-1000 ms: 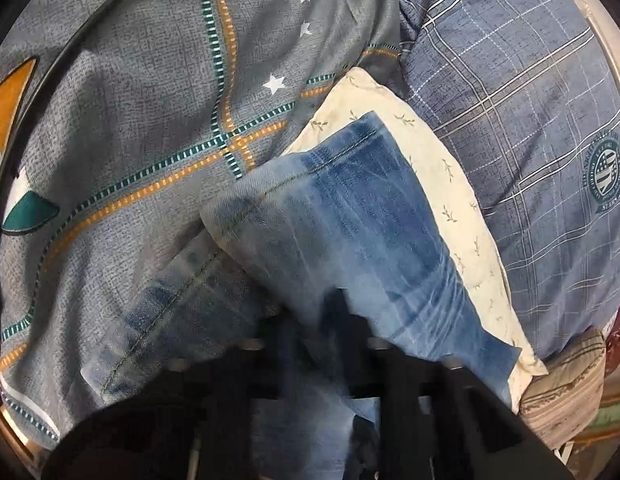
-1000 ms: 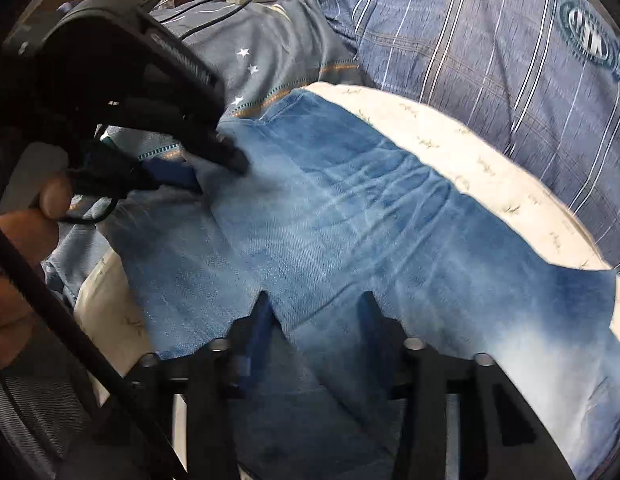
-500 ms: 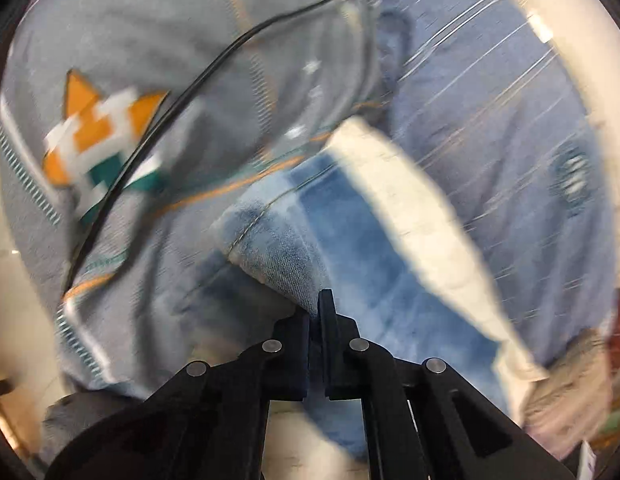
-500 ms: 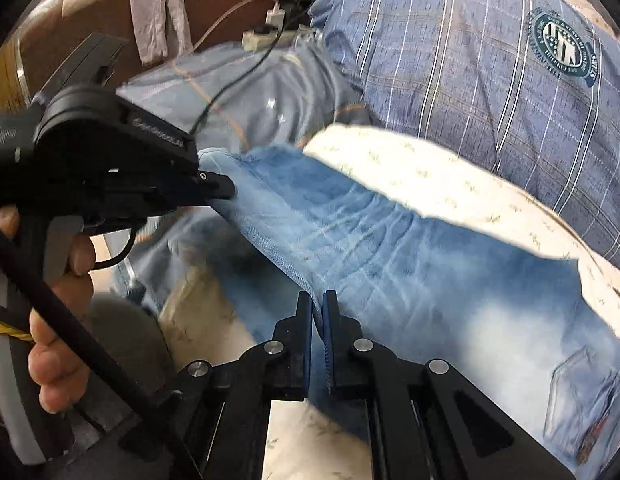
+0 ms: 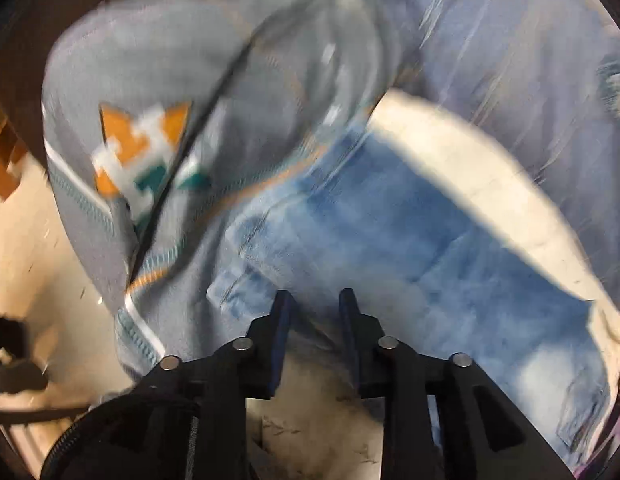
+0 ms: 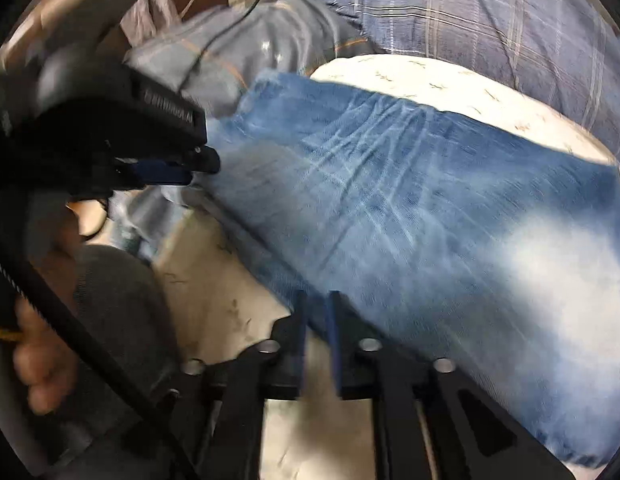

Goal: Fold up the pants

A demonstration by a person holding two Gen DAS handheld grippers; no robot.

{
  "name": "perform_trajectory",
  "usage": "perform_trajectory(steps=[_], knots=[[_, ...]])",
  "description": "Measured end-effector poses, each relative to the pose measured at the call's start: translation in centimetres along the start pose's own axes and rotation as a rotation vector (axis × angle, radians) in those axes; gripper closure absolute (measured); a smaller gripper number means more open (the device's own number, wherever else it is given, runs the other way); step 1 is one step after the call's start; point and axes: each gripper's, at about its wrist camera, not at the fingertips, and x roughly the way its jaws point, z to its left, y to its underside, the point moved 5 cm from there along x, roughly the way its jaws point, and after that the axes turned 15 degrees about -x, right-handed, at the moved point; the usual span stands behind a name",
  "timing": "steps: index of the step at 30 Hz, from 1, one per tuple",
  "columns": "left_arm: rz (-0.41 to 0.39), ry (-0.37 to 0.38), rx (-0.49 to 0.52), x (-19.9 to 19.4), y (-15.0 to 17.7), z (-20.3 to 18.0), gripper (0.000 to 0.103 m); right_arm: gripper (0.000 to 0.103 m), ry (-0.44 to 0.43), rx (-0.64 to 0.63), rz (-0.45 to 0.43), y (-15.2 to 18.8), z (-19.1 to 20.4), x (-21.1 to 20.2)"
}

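Blue washed jeans [image 6: 410, 208] lie folded across a cream printed sheet [image 6: 450, 80]; they also show in the left wrist view [image 5: 390, 240]. My left gripper [image 5: 314, 300] is open at the near edge of the denim, with a gap between its fingers; it also shows in the right wrist view [image 6: 189, 168] at the jeans' left end. My right gripper [image 6: 317, 300] has its fingers slightly apart at the near edge of the folded denim; whether cloth is pinched is unclear. Both views are motion-blurred.
A grey quilt [image 5: 181, 92] with orange and teal pattern lies left of the jeans, a black cable across it. A blue plaid pillow [image 6: 490, 12] lies behind. A bare hand [image 6: 37, 360] holds the left gripper's handle. Pale floor [image 5: 25, 248] is at left.
Both grippers were shut on the denim edge half a second ago; now the left fingers have opened and the right have parted a little. The jeans lie flatter on the sheet.
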Motion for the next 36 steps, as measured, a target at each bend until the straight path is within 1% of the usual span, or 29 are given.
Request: perform_trajectory(steps=[1, 2, 3, 4, 5, 6, 7, 8, 9, 11, 12, 14, 16, 18, 19, 20, 21, 23, 24, 25, 26, 27, 28, 29, 31, 32, 34, 35, 36], knots=[[-0.065, 0.068, 0.019, -1.6, 0.1, -0.5, 0.064, 0.062, 0.009, 0.012, -0.021, 0.1, -0.5, -1.4], [-0.115, 0.127, 0.046, -2.9, 0.4, -1.0, 0.05, 0.054, 0.034, 0.02, -0.04, 0.3, -1.0, -2.8], [-0.16, 0.177, 0.079, -4.2, 0.9, -1.6, 0.045, 0.039, 0.078, 0.046, -0.069, 0.7, -2.3, -5.4], [-0.206, 0.209, 0.12, -5.5, 1.5, -2.3, 0.041, 0.034, 0.092, 0.074, -0.094, 1.0, -3.2, -7.1], [-0.226, 0.234, 0.151, -6.2, 2.3, -2.9, 0.041, 0.033, 0.089, 0.124, -0.14, 1.5, -4.8, -9.7], [-0.221, 0.268, 0.182, -6.8, 3.2, -3.8, 0.041, 0.031, 0.081, 0.154, -0.166, 1.7, -5.9, -11.0], [-0.2, 0.321, 0.22, -7.4, 4.4, -4.9, 0.041, 0.027, 0.081, 0.217, -0.217, 2.6, -8.1, -13.8], [-0.179, 0.385, 0.269, -8.3, 6.0, -6.3, 0.041, 0.026, 0.094, 0.248, -0.235, 2.8, -9.5, -15.0], [-0.167, 0.419, 0.3, -8.7, 7.0, -7.2, 0.041, 0.026, 0.126, 0.299, -0.259, 3.7, -11.3, -17.0], [-0.137, 0.515, 0.398, -10.0, 10.0, -10.1, 0.041, 0.026, 0.185, 0.372, -0.298, 5.7, -14.7, -20.3], [-0.129, 0.554, 0.444, -10.6, 11.5, -11.6, 0.041, 0.026, 0.239, 0.409, -0.307, 7.3, -16.7, -22.1], [-0.121, 0.615, 0.538, -11.6, 14.9, -14.7, 0.039, 0.026, 0.297, 0.448, -0.319, 9.2, -18.7, -23.8], [-0.111, 0.661, 0.635, -11.9, 18.3, -17.9, 0.034, 0.026, 0.313, 0.52, -0.339, 11.7, -21.1, -25.0], [-0.088, 0.69, 0.766, -11.0, 22.3, -20.9, 0.033, 0.026, 0.297, 0.613, -0.352, 14.0, -23.4, -25.2], [-0.083, 0.695, 0.819, -10.6, 23.8, -22.0, 0.033, 0.026, 0.305, 0.666, -0.351, 15.4, -24.6, -25.4], [-0.079, 0.704, 0.898, -10.0, 25.9, -23.5, 0.033, 0.026, 0.313, 0.705, -0.339, 16.6, -25.6, -25.7], [-0.076, 0.71, 0.953, -9.3, 26.8, -24.4, 0.033, 0.026, 0.316, 0.72, -0.335, 17.2, -26.1, -25.7], [-0.066, 0.708, 1.086, -7.9, 30.1, -26.8, 0.033, 0.026, 0.314, 0.774, -0.348, 19.2, -27.3, -26.5], [-0.053, 0.706, 1.143, -7.0, 31.3, -27.8, 0.033, 0.026, 0.299, 0.809, -0.36, 20.1, -28.1, -26.7], [-0.036, 0.728, 1.207, -6.4, 32.7, -29.1, 0.033, 0.026, 0.279, 0.851, -0.373, 21.2, -28.9, -26.9], [-0.029, 0.72, 1.25, -5.9, 33.5, -29.9, 0.034, 0.026, 0.26, 0.9, -0.378, 22.3, -29.7, -26.8], [-0.016, 0.714, 1.284, -5.3, 34.2, -30.7, 0.034, 0.026, 0.247, 0.933, -0.379, 22.9, -30.1, -26.8], [0.011, 0.708, 1.333, -4.7, 35.4, -31.3, 0.034, 0.024, 0.211, 1.004, -0.382, 24.2, -30.9, -26.4], [0.018, 0.706, 1.36, -4.5, 36.0, -31.6, 0.034, 0.024, 0.177, 1.04, -0.384, 24.7, -31.2, -25.9], [0.044, 0.707, 1.419, -4.0, 37.0, -31.3, 0.034, 0.024, 0.082, 1.116, -0.388, 26.0, -31.9, -24.9], [0.049, 0.7, 1.439, -3.7, 37.2, -30.8, 0.034, 0.024, 0.062, 1.134, -0.385, 26.3, -31.9, -24.7], [0.012, 0.68, 1.461, -3.0, 38.0, -30.7, 0.034, 0.024, 0.015, 1.164, -0.389, 26.5, -32.2, -24.2], [-0.021, 0.674, 1.479, -2.9, 38.6, -30.6, 0.035, 0.024, 0.014, 1.167, -0.38, 26.4, -32.2, -24.0], [-0.077, 0.654, 1.501, -2.7, 39.1, -30.8, 0.039, 0.024, 0.016, 1.165, -0.361, 26.3, -32.4, -23.8]])
